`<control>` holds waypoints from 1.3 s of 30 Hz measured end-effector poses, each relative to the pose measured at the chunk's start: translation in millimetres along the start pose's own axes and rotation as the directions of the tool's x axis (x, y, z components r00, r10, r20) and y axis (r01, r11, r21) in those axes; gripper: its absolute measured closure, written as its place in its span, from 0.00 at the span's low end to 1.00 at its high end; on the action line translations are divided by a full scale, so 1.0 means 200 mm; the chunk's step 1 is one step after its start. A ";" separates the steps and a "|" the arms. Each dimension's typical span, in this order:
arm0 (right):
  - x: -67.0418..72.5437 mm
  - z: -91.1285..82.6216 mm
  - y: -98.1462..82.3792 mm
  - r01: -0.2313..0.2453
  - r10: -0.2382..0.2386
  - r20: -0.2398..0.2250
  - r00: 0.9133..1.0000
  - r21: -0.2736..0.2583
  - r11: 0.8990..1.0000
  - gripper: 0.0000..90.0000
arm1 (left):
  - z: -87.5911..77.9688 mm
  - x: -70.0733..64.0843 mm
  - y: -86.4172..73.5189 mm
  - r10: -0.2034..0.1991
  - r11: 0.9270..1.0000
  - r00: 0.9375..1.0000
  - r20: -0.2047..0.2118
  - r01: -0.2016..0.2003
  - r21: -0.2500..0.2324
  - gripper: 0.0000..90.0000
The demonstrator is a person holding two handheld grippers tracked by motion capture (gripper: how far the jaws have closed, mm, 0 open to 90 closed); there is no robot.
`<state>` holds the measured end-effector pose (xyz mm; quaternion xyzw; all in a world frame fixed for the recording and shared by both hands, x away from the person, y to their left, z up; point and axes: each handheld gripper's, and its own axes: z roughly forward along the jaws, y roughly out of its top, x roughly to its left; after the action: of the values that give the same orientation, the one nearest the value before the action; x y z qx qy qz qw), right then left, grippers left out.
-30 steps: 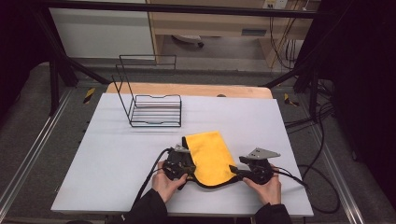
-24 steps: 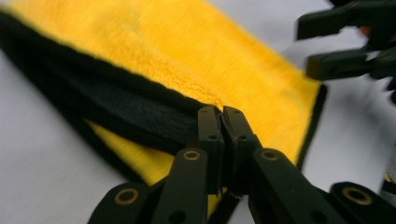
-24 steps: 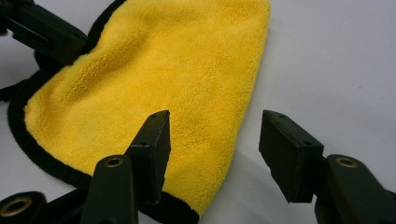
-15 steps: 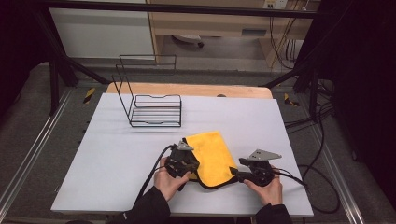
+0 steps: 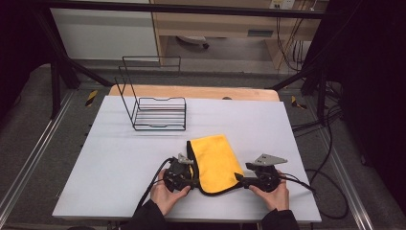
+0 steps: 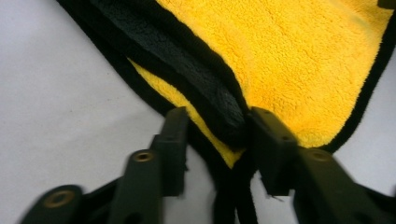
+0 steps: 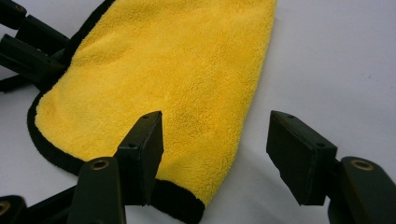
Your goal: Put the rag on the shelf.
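A yellow cloth (image 5: 215, 163) with a black border lies folded on the white table (image 5: 115, 158), near the front edge. My left gripper (image 5: 193, 181) is at the cloth's near left corner. In the left gripper view its jaws (image 6: 217, 126) stand apart, with the folded black edge of the cloth (image 6: 303, 56) between them. My right gripper (image 5: 241, 179) is at the near right corner and is wide open. In the right gripper view (image 7: 215, 126) one jaw hovers over the cloth (image 7: 177, 70) and the other over bare table. The left gripper (image 7: 23, 42) shows at that view's top left.
A black wire rack (image 5: 158, 112) stands at the back left of the table. A wooden board (image 5: 191, 92) runs along the far edge. Cables trail from both grippers, and a metal frame surrounds the table.
Both grippers have shifted only slightly at the cloth's near corners. The cloth lies much as before.
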<state>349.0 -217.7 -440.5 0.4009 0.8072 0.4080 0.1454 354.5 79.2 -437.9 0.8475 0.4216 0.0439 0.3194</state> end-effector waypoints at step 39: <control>0.40 0.05 0.06 0.175 -0.180 -0.111 0.977 -0.053 0.983 0.60 | 0.06 -0.03 0.43 -0.032 0.994 0.990 0.134 0.046 -0.102 0.93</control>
<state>309.0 -147.6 -430.1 0.3000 0.8379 0.4329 0.1430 413.8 29.6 -396.9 0.8223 0.4130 0.0033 0.3915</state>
